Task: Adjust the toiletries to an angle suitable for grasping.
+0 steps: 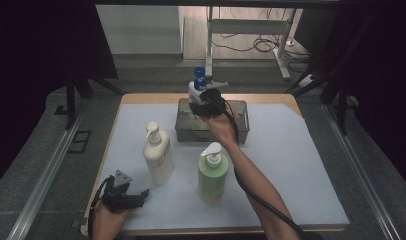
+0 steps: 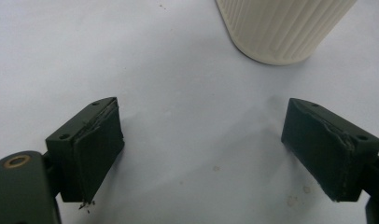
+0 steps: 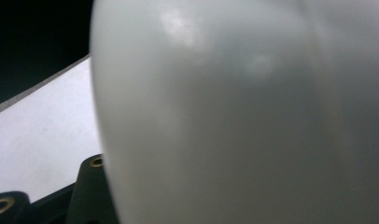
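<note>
My right gripper (image 1: 205,103) is shut on a white pump bottle (image 1: 196,88) with a blue top, held upright over the far left end of the grey bin (image 1: 241,131). In the right gripper view the bottle's white body (image 3: 234,116) sits hard against the camera, with one black finger (image 3: 90,191) beside it at the lower left. My left gripper (image 1: 142,195) lies low at the near left of the table, jaws open and pointing right. Between its jaws (image 2: 201,135) there is only bare white mat, with the ribbed base of the cream pump bottle (image 2: 281,28) just beyond.
A cream pump bottle (image 1: 158,156) and a green pump bottle (image 1: 211,174) stand upright on the white mat (image 1: 291,165), in front of the bin. The right forearm reaches past the green bottle's right side. A metal stand and cables lie beyond the table's far edge.
</note>
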{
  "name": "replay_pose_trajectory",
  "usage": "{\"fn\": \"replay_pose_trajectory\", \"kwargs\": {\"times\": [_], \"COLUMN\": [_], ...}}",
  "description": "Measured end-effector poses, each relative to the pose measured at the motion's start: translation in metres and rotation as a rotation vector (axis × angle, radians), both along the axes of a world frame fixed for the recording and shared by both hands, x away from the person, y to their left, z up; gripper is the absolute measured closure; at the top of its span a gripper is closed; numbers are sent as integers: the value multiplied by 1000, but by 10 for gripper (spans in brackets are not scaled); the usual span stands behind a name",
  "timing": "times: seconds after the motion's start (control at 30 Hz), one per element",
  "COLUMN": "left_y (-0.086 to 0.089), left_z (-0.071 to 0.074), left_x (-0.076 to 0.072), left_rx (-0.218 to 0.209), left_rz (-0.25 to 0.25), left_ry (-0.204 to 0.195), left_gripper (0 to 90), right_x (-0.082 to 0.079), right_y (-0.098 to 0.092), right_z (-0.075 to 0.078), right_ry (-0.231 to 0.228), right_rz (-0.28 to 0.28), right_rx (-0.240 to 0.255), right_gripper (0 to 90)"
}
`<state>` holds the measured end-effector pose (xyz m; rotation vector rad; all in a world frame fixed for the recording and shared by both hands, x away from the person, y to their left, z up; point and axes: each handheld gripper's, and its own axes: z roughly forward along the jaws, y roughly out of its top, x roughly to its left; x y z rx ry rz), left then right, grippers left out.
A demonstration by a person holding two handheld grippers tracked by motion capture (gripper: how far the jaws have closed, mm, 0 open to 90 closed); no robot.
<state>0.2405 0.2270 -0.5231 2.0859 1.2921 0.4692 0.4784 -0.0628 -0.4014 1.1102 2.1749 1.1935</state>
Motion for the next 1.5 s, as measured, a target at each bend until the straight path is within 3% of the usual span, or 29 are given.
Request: {"fn": "replay_pose_trajectory", "kwargs": {"times": [0.43,0.63,0.83,1.17,1.5], "left_y": [0,0,0,0,0], "left_z": [0,0,0,0,0], "left_x": [0,0,0,0,0], "left_rx": [1,2,2,1,0], "left_rz": [0,0,0,2,2], "left_ry": [1,1,2,-1,0], "left_gripper": [122,121,121,122,122], "right_x": [-1,0,0,-13,-30], "right_y": [-2,-4,-7,-19,-38], "right_z": [-18,-18,-16,-14,-13], "right_ry": [1,4,37,25,20], "right_rz": [-4,0,18,47,70], "right_rx": [-26,-20,-23,-40,-27], "right_gripper": [396,387,364,373,444]}}
